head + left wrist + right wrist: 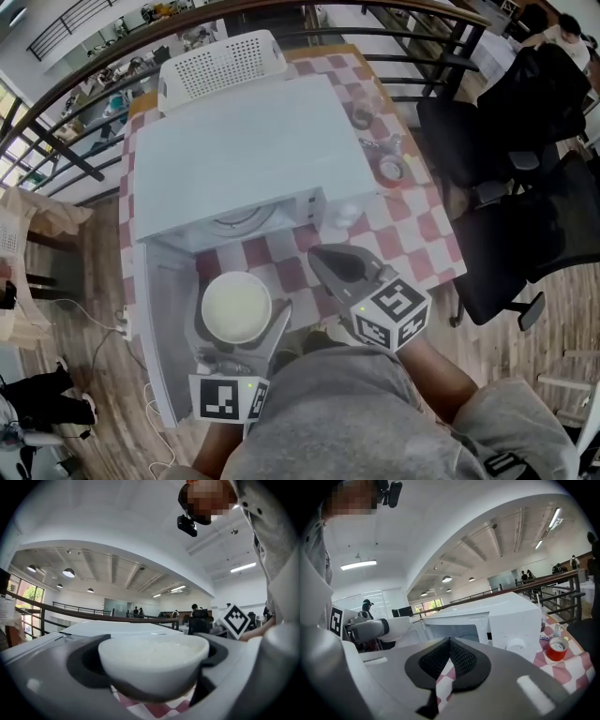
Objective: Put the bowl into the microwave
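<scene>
A white bowl point(236, 307) sits between the jaws of my left gripper point(242, 323), which is shut on it just in front of the open white microwave point(248, 155). The microwave door point(161, 323) hangs open at the left, and the glass turntable point(242, 221) shows inside. The left gripper view shows the bowl point(153, 660) clamped by both dark pads of the left gripper point(153, 667) above the checked cloth. To the right of the bowl my right gripper point(339, 266) is shut and empty. Its pads meet in the right gripper view point(450, 660), facing the microwave point(497, 618).
A red-and-white checked table point(412, 239) carries the microwave. A white perforated basket point(220, 64) stands behind it. A red tape roll point(391, 171) and small items lie at the right. Black chairs point(525, 187) stand to the right, and a railing point(84, 66) runs behind.
</scene>
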Demonstrator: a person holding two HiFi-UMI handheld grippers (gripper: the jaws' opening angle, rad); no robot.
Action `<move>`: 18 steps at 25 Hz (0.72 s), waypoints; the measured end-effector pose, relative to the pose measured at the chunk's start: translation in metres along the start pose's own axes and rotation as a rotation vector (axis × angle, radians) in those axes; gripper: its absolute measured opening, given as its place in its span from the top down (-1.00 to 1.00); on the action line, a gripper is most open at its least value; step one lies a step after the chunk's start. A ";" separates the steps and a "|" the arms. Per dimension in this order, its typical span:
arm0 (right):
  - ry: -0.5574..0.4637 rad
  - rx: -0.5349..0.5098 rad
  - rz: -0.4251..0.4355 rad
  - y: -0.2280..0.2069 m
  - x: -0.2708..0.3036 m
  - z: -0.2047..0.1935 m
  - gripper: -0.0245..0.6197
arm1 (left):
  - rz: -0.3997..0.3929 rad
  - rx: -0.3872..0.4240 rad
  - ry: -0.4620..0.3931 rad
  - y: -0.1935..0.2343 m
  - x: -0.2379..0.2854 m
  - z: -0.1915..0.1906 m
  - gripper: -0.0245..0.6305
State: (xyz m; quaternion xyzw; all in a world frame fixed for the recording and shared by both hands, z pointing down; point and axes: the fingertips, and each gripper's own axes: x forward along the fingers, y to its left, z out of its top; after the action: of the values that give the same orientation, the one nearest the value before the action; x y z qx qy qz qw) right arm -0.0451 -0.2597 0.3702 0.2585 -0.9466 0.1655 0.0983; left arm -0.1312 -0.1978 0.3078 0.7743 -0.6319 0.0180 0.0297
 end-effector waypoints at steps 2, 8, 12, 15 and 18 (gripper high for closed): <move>-0.005 0.003 0.009 -0.006 -0.001 0.000 0.93 | 0.013 0.010 0.002 -0.001 0.005 -0.002 -0.73; -0.008 0.020 0.025 -0.021 -0.001 -0.003 0.93 | 0.056 0.020 0.017 0.000 0.015 -0.010 -0.73; -0.006 0.029 0.043 -0.021 0.004 -0.006 0.93 | 0.087 0.006 0.030 0.008 0.018 -0.018 -0.73; 0.000 0.035 0.053 -0.020 0.010 -0.010 0.93 | 0.102 0.011 0.042 0.015 0.022 -0.025 -0.73; 0.010 0.042 0.055 -0.019 0.018 -0.015 0.93 | 0.111 0.005 0.063 0.024 0.027 -0.035 -0.73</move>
State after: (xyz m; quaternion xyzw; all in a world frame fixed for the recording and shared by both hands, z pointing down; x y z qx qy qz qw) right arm -0.0483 -0.2779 0.3942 0.2338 -0.9491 0.1894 0.0930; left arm -0.1489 -0.2268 0.3455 0.7373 -0.6724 0.0456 0.0465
